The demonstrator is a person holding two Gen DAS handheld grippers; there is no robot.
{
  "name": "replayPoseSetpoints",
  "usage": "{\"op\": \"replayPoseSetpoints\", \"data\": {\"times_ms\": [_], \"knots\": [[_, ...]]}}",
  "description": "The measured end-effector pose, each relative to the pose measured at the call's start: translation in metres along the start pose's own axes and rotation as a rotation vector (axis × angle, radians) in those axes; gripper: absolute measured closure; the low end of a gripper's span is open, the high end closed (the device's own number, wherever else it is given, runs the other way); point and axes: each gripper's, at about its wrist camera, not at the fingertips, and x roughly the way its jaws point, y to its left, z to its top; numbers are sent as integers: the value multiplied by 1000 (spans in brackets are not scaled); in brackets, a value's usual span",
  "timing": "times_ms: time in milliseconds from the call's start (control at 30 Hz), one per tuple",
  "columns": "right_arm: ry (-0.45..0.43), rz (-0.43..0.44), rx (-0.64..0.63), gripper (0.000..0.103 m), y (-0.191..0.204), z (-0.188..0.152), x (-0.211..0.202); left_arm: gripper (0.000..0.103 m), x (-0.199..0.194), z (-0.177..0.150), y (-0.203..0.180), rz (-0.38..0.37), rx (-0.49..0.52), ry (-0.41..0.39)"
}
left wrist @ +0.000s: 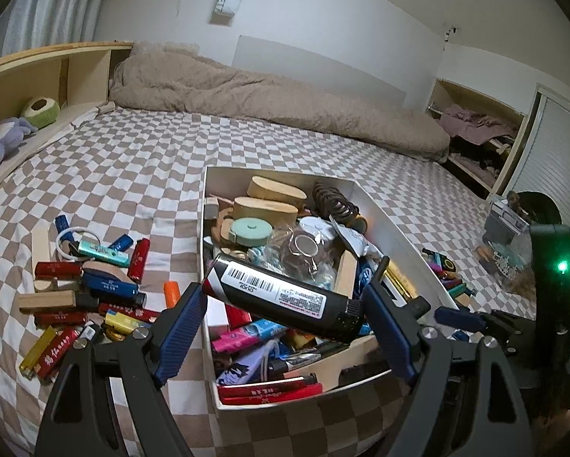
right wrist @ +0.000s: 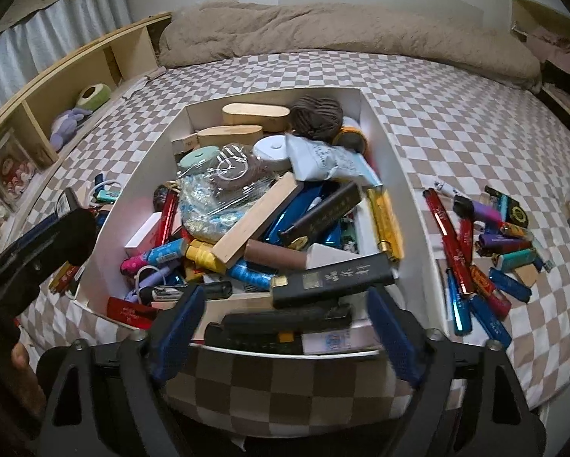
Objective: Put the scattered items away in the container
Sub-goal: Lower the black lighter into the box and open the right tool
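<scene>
Now the left hand-held gripper (left wrist: 281, 304) clamps a black can (left wrist: 281, 297) over the box's (left wrist: 395, 228) near end; the right hand-held gripper (right wrist: 283, 320) gapes empty there. Released onto that heap, the can might roll out onto the bed (left wrist: 140, 160).

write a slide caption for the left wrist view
Left hand-held gripper holds a black lighter over the full white box on the checkered bed.

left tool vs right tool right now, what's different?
The left tool is shut on the black bottle, held crosswise above the white box. The right tool is open and holds nothing, with boxed items lying below it. Both have blue pads and hover over the box's near end.
</scene>
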Motion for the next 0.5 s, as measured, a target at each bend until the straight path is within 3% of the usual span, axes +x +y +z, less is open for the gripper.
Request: {"op": "replayPoseSetpoints", "data": {"times_ms": [500], "knots": [[-102, -85, 20, 7, -24, 4, -18, 19, 3, -7, -5, 5, -56, 53]]}}
